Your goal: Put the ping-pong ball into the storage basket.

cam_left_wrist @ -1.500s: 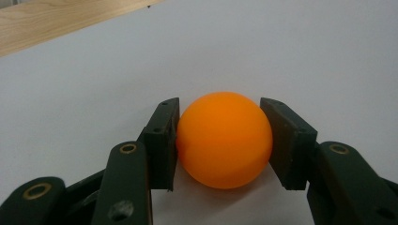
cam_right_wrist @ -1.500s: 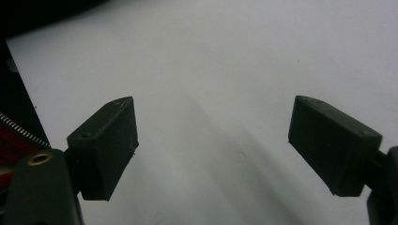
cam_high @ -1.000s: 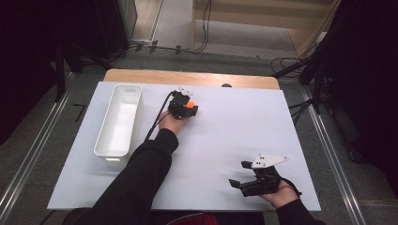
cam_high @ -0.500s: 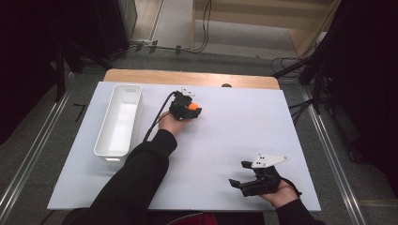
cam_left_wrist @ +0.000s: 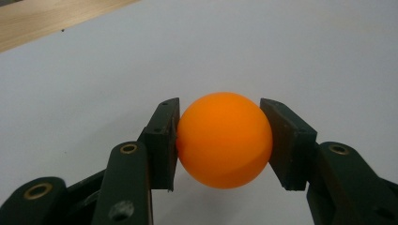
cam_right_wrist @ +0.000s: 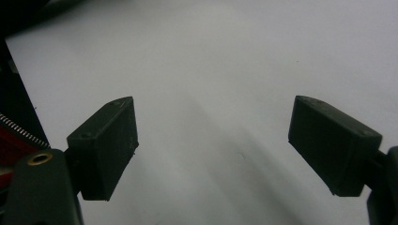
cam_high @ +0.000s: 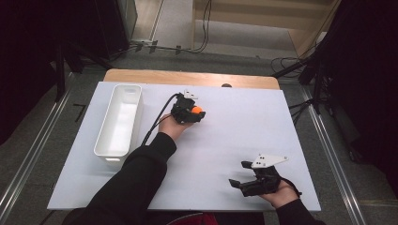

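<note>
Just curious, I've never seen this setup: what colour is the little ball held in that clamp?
Plain bright orange. The ball shows best in the left gripper view, pinched by the left gripper.

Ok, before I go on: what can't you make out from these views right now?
- Whether the orange ball rests on the white sheet or is lifted: in the left gripper view its underside hides any gap; in the high view the left claw covers it.
- The white bin: its floor is washed out by glare in the high view, so small contents could be missed.
- Right claw: the hand's grip is cut off by the bottom edge of the high view.
</note>
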A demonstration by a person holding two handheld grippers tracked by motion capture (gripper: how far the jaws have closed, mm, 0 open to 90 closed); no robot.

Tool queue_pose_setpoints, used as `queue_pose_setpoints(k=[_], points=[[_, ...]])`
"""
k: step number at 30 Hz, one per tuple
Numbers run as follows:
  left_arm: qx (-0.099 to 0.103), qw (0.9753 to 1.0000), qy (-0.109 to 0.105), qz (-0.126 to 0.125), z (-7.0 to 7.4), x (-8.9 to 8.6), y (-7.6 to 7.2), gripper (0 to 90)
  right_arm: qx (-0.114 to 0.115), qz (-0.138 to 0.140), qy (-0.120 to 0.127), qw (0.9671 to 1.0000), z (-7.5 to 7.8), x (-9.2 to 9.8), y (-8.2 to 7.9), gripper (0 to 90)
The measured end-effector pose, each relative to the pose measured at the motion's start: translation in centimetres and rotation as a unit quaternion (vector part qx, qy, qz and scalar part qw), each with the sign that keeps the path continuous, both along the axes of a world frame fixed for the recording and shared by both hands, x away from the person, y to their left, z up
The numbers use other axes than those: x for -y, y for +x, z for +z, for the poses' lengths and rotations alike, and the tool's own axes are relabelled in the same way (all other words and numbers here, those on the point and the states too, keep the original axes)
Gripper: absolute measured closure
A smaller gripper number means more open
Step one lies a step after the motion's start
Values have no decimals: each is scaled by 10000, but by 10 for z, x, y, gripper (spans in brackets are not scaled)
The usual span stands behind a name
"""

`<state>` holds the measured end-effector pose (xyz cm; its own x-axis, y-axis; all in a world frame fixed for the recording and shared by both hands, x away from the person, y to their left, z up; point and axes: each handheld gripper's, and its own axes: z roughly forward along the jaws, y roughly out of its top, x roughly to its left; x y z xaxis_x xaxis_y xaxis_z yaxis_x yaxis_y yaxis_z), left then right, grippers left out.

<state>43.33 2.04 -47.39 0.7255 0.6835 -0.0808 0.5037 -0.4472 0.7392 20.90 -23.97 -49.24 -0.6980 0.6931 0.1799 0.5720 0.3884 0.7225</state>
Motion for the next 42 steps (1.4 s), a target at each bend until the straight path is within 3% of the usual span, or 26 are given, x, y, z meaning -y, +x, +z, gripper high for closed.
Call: queue_pose_setpoints(k=[17,20,27,32,42], points=[[9,9995,-194,-243,13,-4,-22,503,-6,0,-26,10000,-1,0,1,148],[-4,9994,-150,-304,13,-7,-25,504,-12,-15,-29,10000,0,0,0,148],[-11,9995,-88,-305,14,-15,-30,504,13,-6,-20,10000,0,-1,0,148],[-60,9994,-184,-274,14,-19,-30,504,-2,-1,-10,10000,0,0,0,148],[-120,9995,-183,-209,26,-21,-35,504,-5,10,-17,10000,0,0,1,148]])
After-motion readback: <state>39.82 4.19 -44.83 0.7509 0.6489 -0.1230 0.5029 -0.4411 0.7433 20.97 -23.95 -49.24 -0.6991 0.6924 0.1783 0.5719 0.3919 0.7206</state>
